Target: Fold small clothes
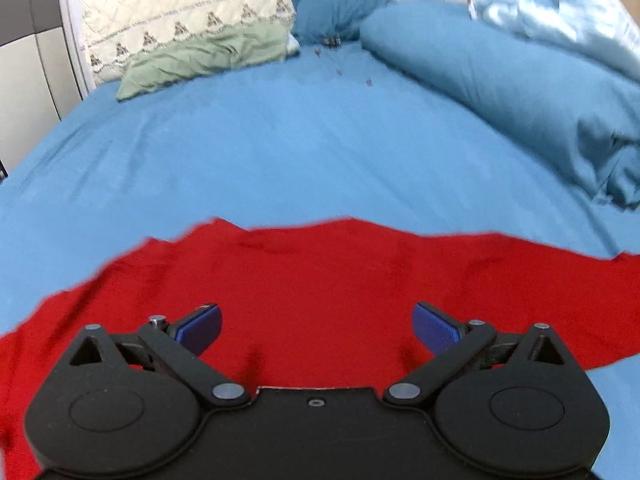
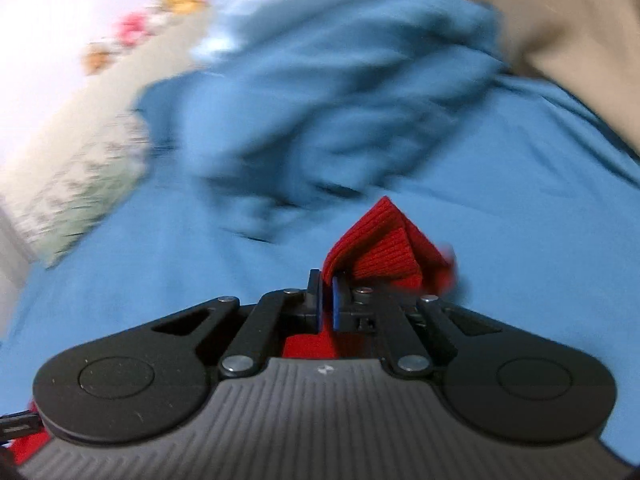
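- Red garment [image 1: 320, 280]: spread on the blue bedsheet [image 1: 280, 152], filling the 6 o'clock half of the left wrist view.
- Left gripper [image 1: 318, 326]: jaws wide apart above the red cloth, pinching nothing.
- Right gripper [image 2: 327, 300]: pads clamped on a ribbed red fold [image 2: 384, 248], which peaks toward 12 o'clock.
- Rolled blue duvet [image 1: 500, 92]: at 2 o'clock.
- Green pillow [image 1: 200, 60]: at 11 o'clock.

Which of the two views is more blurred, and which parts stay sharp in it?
Right wrist view: heavy motion blur over the blue bedding, upper left washed out by light; the right tongs and red garment stay sharp. Left wrist view: only mildly soft, fisheye bending at the edges.
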The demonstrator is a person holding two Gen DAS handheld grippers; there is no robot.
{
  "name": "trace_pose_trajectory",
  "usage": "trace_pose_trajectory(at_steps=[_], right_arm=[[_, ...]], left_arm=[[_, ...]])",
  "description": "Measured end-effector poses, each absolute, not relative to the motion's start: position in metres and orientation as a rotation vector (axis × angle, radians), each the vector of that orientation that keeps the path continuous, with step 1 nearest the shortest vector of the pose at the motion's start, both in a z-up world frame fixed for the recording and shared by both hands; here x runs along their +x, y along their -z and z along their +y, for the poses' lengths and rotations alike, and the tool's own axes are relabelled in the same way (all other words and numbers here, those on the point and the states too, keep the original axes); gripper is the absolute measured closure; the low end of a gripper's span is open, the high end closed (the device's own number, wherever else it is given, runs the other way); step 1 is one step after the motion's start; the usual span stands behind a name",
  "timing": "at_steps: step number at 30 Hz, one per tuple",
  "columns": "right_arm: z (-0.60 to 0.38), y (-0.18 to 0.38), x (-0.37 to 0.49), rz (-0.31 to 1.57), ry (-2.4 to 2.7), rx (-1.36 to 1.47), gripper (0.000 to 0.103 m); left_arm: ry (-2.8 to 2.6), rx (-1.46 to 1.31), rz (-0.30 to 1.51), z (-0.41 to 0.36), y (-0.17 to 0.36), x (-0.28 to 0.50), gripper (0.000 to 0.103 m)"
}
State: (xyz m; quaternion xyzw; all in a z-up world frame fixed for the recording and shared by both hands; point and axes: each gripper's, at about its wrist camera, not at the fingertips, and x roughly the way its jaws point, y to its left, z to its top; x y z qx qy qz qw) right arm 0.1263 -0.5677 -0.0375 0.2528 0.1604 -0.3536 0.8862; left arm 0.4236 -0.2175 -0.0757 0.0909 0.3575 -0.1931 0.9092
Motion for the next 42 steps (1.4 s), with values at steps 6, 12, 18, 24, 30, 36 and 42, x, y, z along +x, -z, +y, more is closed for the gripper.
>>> trace_pose_trajectory(at_steps=[6, 12, 18, 24, 30, 36, 42], right_arm=[[-0.455, -0.019, 0.224, 0.298, 0.364, 0.461, 0.083], [-0.332, 0.044, 0.324, 0.435, 0.1, 0.442, 0.083], [-0.25, 0.147, 0.362, 0.641, 0.053, 0.33, 0.079], [-0.235, 0.141, 0.337, 0.621, 0.017, 0.175, 0.024], [-0.277, 0.113, 0.282, 0.581, 0.073, 0.107, 0.012], [-0.324, 0.107, 0.237, 0.588, 0.184, 0.14, 0.01], [-0.356, 0.114, 0.219, 0.621, 0.265, 0.167, 0.01]], left_arm=[[0.339, 0.097, 0.729, -0.118, 0.044, 0.425, 0.0], [0.27, -0.016, 0.782, -0.032, 0.06, 0.414, 0.0], [0.212, -0.047, 0.856, 0.01, 0.091, 0.414, 0.0], [0.314, -0.086, 0.851, -0.001, 0.099, 0.418, 0.0], [0.505, -0.043, 0.777, -0.058, 0.106, 0.406, 0.0], [0.563, 0.119, 0.777, -0.133, 0.134, 0.412, 0.035], [0.528, 0.06, 0.756, -0.139, 0.142, 0.43, 0.081]])
